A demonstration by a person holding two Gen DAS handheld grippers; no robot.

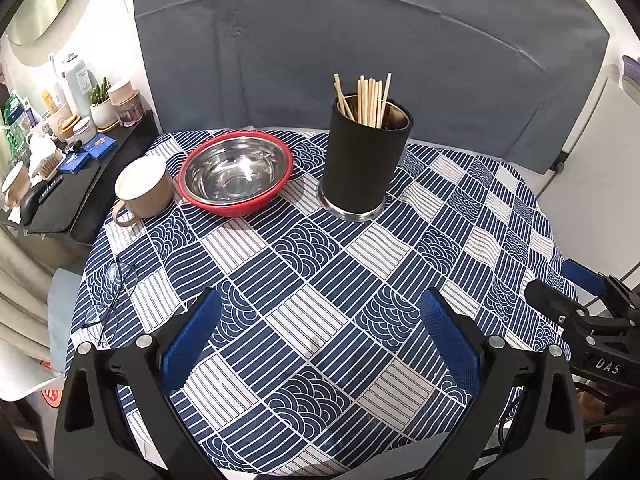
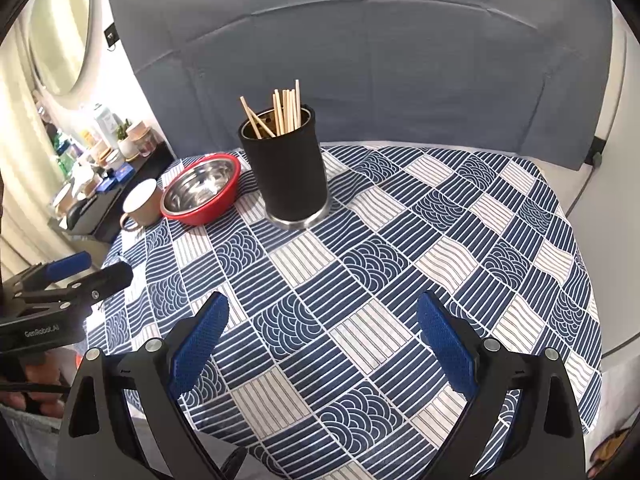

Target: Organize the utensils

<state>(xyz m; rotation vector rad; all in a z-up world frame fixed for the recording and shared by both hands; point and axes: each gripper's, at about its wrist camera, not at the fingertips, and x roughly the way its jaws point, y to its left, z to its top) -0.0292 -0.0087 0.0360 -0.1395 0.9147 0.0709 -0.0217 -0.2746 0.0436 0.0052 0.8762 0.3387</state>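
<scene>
Left gripper (image 1: 320,320) and right gripper (image 2: 323,320) both hung with jaws spread wide, holding nothing, over bare patterned tablecloth (image 1: 360,264) at the near edge. Wooden chopsticks (image 1: 366,98) stood upright in the black holder (image 1: 365,164) toward the far edge, beside a steel bowl (image 1: 236,170) and mug (image 1: 144,188).

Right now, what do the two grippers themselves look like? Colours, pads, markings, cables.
Both match: black angular frames with silver bolts and two fingers lined with blue textured pads. The left gripper shows white "GenRobot.AI" lettering on its side when seen from the right wrist view. The right gripper carries a "DAS" label in the left wrist view. A dark cable runs near each body.
</scene>
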